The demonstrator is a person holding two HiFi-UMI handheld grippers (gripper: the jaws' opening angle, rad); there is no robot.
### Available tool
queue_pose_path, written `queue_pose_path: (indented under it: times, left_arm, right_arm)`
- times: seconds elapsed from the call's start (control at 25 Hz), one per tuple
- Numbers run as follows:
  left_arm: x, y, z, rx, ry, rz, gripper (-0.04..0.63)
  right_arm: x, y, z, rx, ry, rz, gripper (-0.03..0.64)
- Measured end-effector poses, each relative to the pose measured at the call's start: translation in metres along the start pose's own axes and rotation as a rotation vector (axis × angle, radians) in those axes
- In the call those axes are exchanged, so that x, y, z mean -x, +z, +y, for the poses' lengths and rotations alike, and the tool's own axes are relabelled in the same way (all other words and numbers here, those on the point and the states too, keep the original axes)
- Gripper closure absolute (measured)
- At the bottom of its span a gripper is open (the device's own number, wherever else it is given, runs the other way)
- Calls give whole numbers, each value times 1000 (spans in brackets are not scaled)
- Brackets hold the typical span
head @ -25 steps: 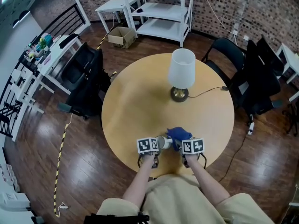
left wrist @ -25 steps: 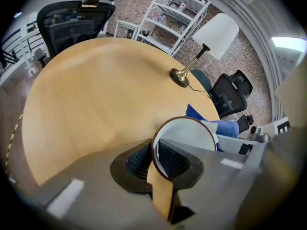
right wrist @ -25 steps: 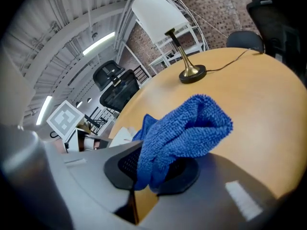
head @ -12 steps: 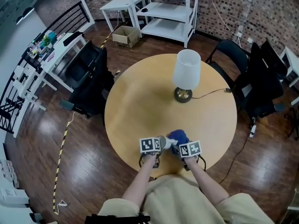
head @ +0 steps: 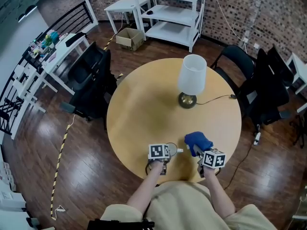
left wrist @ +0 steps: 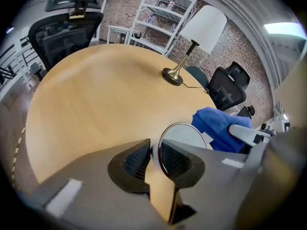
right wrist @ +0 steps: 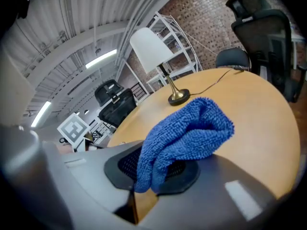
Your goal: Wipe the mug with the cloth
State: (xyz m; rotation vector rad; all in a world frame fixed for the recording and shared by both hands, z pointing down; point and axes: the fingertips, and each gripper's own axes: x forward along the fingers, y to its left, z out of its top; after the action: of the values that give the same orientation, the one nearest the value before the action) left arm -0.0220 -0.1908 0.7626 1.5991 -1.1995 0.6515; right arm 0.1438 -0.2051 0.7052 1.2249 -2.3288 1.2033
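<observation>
The mug (left wrist: 184, 134) sits at the near edge of the round wooden table (left wrist: 96, 95). Its round mouth is turned up, so its long axis runs about upright. It is pale, smooth and thin-rimmed. The left gripper (left wrist: 154, 155) is clamped on the mug's wall, with the rim between its black ribbed pads (left wrist: 136, 159) and one pad inside. Its jaws have just been easing open a little. The right gripper (right wrist: 154, 167) is off to the mug's right and clear of it, pinching the cloth (right wrist: 192, 128) — blue, nubbly terry, folded into a soft lump that bulges forward past the jaws.
</observation>
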Motion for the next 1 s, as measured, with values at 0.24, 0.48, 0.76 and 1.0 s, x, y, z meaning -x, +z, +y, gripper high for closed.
queue_pose_path:
  times: [0.24,0.48,0.76,1.0]
  left_arm:
    - [19,11,-25,-54,-106,-61,429]
    - [106,88,-47,-145,-172,-374,333]
    - [226,180,-72,-371,-75,-819,333]
    - [277,198,-85,-480,52,-967,331]
  right_arm:
    - [28,50,30,107,55,-136,555]
    - [49,126,84,312,83,-302,552]
    - [79,204,144,608,-18,-478,552]
    - [100,233,169,656,-71,-564,553]
